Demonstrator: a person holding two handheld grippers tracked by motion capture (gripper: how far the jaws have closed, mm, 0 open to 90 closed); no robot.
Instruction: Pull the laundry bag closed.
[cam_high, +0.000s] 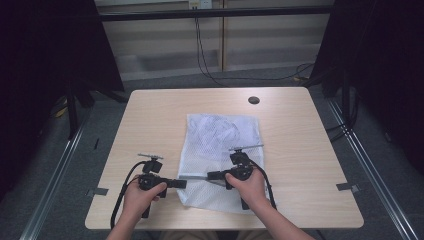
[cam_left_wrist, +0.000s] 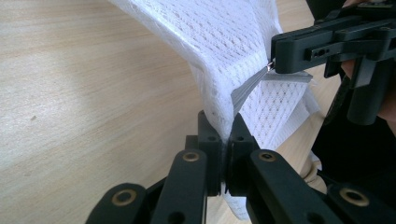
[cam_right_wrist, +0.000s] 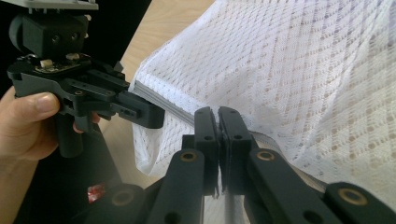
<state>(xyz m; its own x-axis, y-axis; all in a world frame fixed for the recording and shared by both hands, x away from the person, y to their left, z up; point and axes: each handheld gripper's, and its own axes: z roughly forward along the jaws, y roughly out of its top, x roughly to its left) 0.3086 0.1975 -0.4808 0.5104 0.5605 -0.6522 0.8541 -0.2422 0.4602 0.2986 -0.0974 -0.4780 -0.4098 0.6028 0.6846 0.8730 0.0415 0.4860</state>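
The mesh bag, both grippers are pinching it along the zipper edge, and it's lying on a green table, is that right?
Not quite: the table is light wood, not green, as the high view shows. The rest holds: the left gripper and the right gripper are both shut on the white mesh bag at its zipper edge.

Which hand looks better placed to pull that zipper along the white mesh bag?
Probably the right gripper: its jaws appear shut at the grey zipper of the mesh bag. The left gripper pinches the bag's edge, anchoring it.

Lab: black curtains (cam_high: 45, 45), rig rails (cam_high: 372, 165)
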